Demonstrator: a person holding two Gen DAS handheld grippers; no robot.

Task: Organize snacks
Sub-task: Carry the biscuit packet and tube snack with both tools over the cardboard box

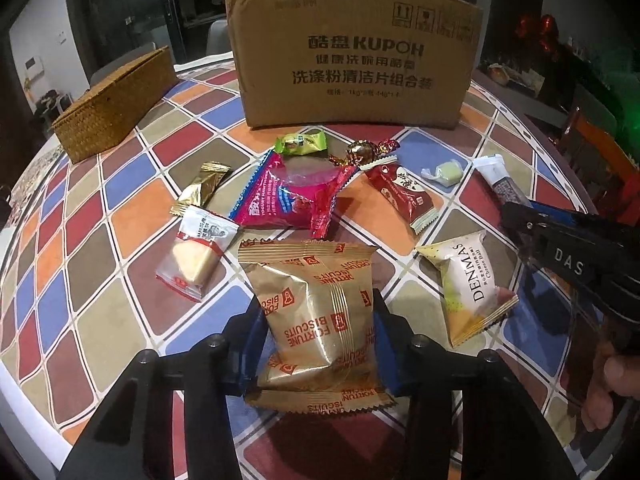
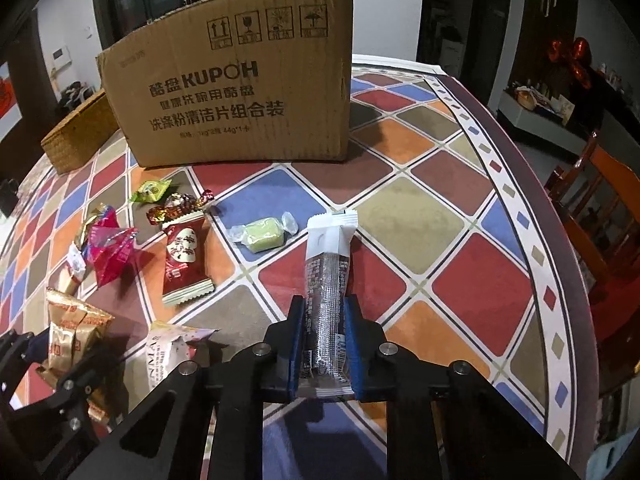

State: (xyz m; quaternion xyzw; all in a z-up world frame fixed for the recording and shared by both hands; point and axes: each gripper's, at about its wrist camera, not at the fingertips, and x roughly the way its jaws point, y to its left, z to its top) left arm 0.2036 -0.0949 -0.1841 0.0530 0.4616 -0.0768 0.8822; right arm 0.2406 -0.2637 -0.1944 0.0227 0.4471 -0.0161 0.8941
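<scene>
Left claw [image 1: 318, 312] grips a gold biscuit packet [image 1: 316, 300]; right claw [image 2: 324, 320] pinches a dark snack bar [image 2: 329, 280] near the surface's [image 2: 420, 216] right edge.

Home dining room, patterned tablecloth [image 2: 420, 216], wooden chair [image 2: 600, 216], wicker box [image 1: 116, 108]

**Clearance and obstructions, tabletop**

- Cardboard box [image 2: 236, 92]: stands upright at the far side, blocking the way straight ahead.
- Woven basket [image 1: 116, 106]: far left, beside the box; a strip of bare table [image 1: 200, 120] runs between them.
- Snack scatter: green packet [image 1: 302, 143], pink packet [image 1: 286, 196], red packet [image 1: 404, 196], white packet [image 1: 198, 254] and Denmas packet [image 1: 468, 280] crowd the centre, gaps narrow (several overlap or touch).
- Green candy [image 2: 262, 232]: lies apart, just left of the stick packet [image 2: 328, 280].
- Right half of the table [image 2: 460, 220]: open cloth out to the edge.
- Wooden chair [image 2: 600, 208]: just beyond the right edge.
</scene>
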